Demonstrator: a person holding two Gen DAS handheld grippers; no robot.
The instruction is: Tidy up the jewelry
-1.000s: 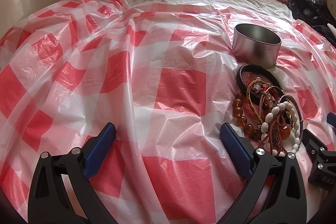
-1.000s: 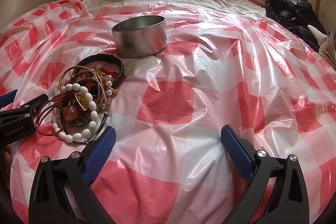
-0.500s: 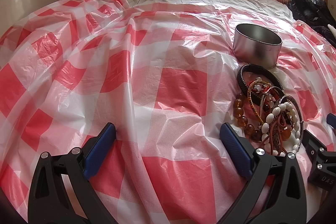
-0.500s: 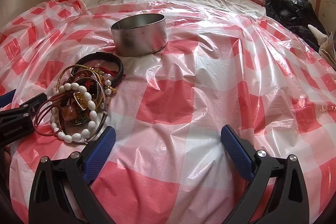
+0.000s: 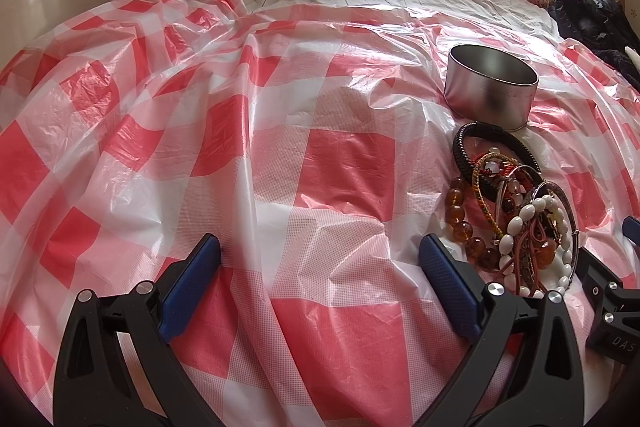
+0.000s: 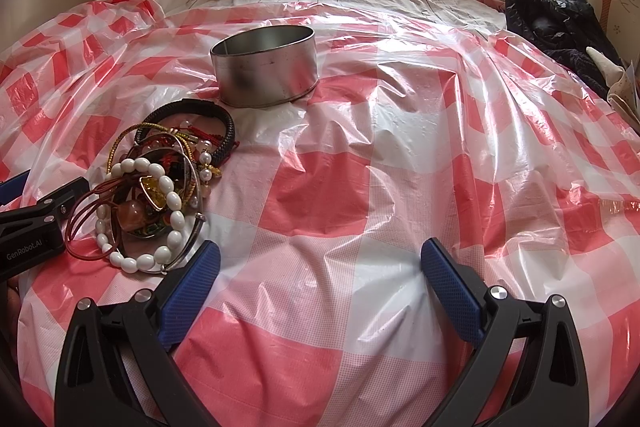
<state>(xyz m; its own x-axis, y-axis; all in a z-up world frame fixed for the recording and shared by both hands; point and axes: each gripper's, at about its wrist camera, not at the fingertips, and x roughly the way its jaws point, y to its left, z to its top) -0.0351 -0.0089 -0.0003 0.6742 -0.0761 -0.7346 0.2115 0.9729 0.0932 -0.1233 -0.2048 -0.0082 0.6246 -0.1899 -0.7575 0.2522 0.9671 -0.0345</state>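
Left gripper (image 5: 320,281) low in its frame, blue pads spread wide, nothing but the checked plastic sheet (image 5: 200,147) between them. The jewelry pile (image 5: 516,215) sits just off its right-hand pad, lower right of that view, outside the jaws. Right gripper (image 6: 320,283) the same story: jaws wide apart, bare sheet between, and the pile just beyond its left-hand pad at mid-left, its metal bangle nearly touching that pad. One round metal tin (image 6: 266,71) stands upright behind the pile, just above it in both views; the part of its inside that shows holds nothing. In the tangle I can pick out one black braided bracelet (image 6: 220,121) nearest the tin, one white bead bracelet (image 6: 160,183), one amber bead bracelet (image 5: 464,227), plus red cords and thin bangles too knotted to count.
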